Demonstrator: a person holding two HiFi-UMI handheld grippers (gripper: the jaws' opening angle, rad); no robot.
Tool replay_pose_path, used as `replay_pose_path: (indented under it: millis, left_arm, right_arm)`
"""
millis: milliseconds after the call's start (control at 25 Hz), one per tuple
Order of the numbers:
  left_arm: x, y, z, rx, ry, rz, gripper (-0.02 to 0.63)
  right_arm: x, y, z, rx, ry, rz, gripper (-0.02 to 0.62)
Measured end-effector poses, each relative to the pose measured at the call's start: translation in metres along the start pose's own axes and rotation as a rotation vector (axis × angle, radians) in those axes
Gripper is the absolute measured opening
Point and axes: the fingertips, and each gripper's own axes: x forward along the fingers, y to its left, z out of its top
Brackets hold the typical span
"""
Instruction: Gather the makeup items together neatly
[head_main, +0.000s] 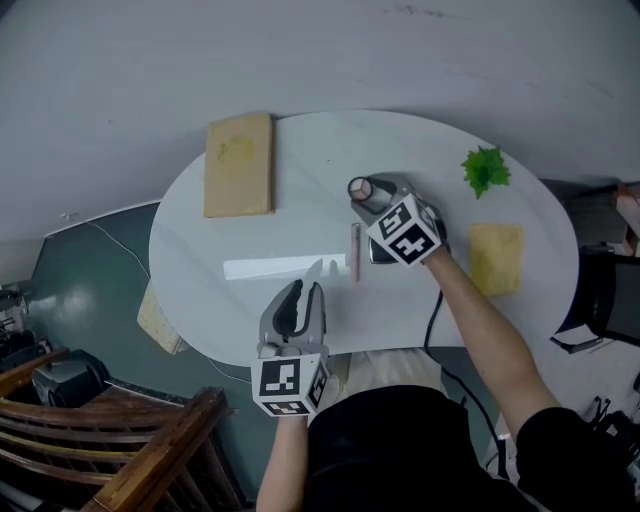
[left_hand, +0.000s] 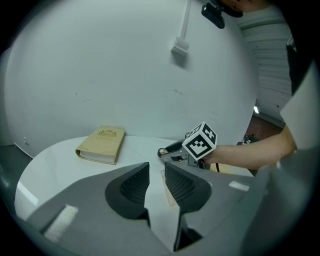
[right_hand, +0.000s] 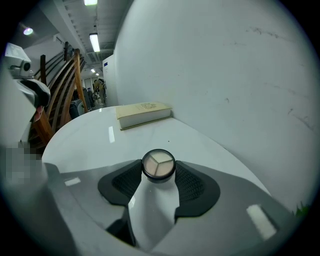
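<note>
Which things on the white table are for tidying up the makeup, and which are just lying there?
For the job: round black compact of pale powders, gripped by the right gripper; thin pink tube.
Just lying there: tan book; green leafy sprig; yellow square pad.

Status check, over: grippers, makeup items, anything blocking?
Left gripper open, empty. Right gripper shut on the round compact. Pink tube lies loose close by. Book well off, not blocking.
</note>
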Motion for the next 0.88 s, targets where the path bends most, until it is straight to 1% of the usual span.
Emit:
replay_pose_path:
  millis: [160,400,640,880]
  left_arm:
    - [-0.004,-0.006,0.001,0.013,-0.008,-0.016,0.094]
    - [-0.005,-0.014,0.004,0.033,-0.017,-0.04,0.094]
    - [0.001,-0.025,0.01,0.06,-0.029,-0.063,0.094]
    - [0.008,-0.039,0.012,0.078,-0.031,-0.088,0.094]
  right_arm:
    - [-0.018,-0.001,-0.003,0.002,-0.015,-0.026,0.221]
    - [-0.048,-0.002,-0.016,0.031,-0.037,-0.072,0.221]
    - [-0.075,-0.004,-0.039,0.059,-0.024,-0.105,0.221]
    - [-0.092,0.0,-0.065,0.103,-0.008,-0.116,0.221]
